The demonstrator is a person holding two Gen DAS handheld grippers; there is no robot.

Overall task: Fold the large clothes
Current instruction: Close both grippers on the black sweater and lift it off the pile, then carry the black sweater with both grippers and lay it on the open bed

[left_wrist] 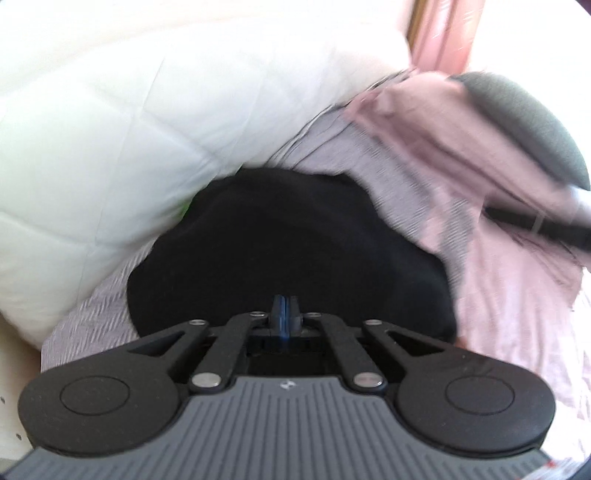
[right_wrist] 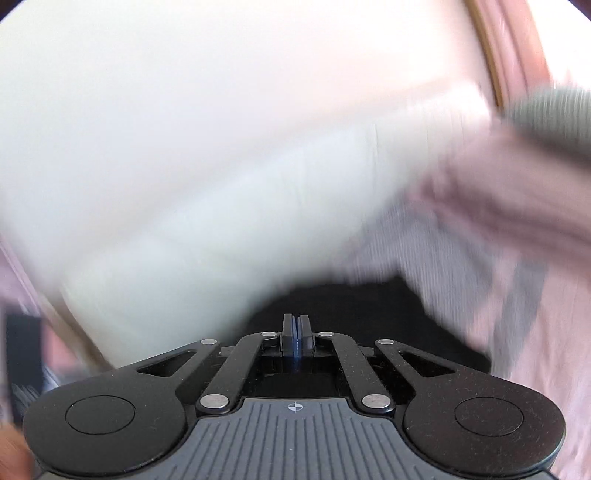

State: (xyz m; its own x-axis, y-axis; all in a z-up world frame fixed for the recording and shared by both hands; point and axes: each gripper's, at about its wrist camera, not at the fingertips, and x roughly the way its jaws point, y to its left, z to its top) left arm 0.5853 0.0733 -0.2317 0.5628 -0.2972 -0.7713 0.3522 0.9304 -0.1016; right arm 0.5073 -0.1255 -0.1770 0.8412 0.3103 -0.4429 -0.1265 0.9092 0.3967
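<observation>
A black garment [left_wrist: 288,236] lies in a compact folded heap on a striped pale bedsheet [left_wrist: 99,314]. My left gripper [left_wrist: 284,302] hovers over its near edge, jaws shut, with nothing visible between the pads. In the blurred right wrist view the same black garment [right_wrist: 351,306] shows just beyond my right gripper [right_wrist: 296,321], which is also shut with nothing between its fingers. I cannot tell whether either set of fingertips touches the cloth.
A white quilted pillow [left_wrist: 122,147] borders the garment on the left and fills most of the right wrist view [right_wrist: 184,166]. Crumpled pink cloth [left_wrist: 461,140] lies to the right, with a grey rounded object [left_wrist: 524,110] behind it. A pink curtain [left_wrist: 443,33] hangs beyond.
</observation>
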